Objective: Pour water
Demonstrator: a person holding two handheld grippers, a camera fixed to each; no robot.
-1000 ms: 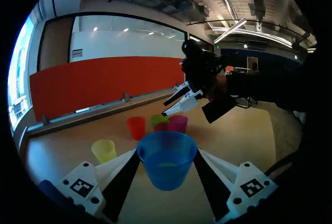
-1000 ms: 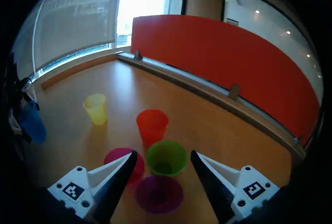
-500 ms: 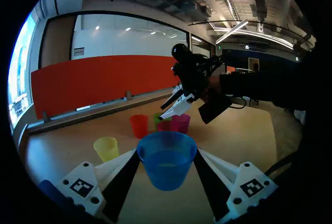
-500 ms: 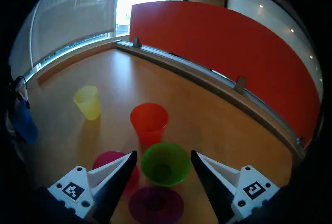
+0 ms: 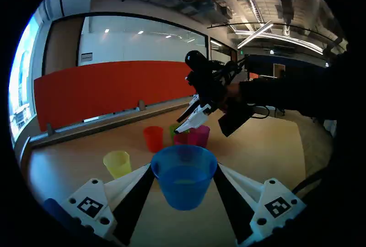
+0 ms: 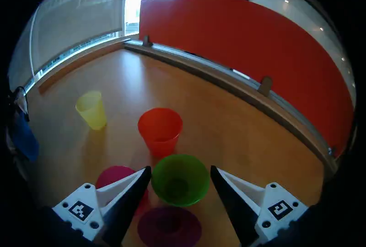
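My left gripper is shut on a blue cup holding some water, upright above the wooden table. On the table stand a yellow cup, a red cup, a green cup and a pink cup. My right gripper is open, its fingers on either side of the green cup and a little above it. Around it are the red cup, the yellow cup, a pink cup and a purple cup. The blue cup sits at the far left.
A red partition and a low rail run along the table's far edge, with windows to the left. In the left gripper view a dark-sleeved arm holds the right gripper over the cup cluster.
My right gripper has moved forward over the cups, so the green cup now lies between its fingers. The left gripper holds the blue cup steady.
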